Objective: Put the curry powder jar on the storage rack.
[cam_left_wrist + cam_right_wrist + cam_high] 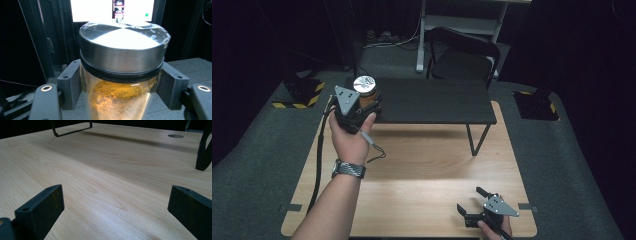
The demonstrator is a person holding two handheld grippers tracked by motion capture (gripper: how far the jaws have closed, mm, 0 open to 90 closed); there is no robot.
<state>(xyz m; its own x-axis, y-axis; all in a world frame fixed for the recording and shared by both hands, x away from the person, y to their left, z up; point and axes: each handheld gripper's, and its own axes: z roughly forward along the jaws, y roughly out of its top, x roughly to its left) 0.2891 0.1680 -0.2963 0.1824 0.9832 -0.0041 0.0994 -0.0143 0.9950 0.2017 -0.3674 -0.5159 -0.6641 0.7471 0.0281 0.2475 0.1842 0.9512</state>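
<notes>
A clear glass jar point(365, 90) with a shiny metal lid holds orange-brown powder. My left gripper point(362, 107) is shut on it at the left end of a black raised shelf point(432, 102). In the left gripper view the jar point(122, 75) stands upright between the two black pads point(71, 86), which press on its glass sides just under the lid. My right gripper point(472, 200) rests low near the front right of the wooden table point(422, 165); in the right gripper view its fingers point(41, 211) stand wide apart with bare wood between them.
The black shelf stands on thin metal legs point(474, 140) over the back of the table. A black chair point(464, 55) is behind it. Yellow-black striped blocks point(299, 92) lie on the grey floor at either side. A cable point(319, 160) trails from the left gripper.
</notes>
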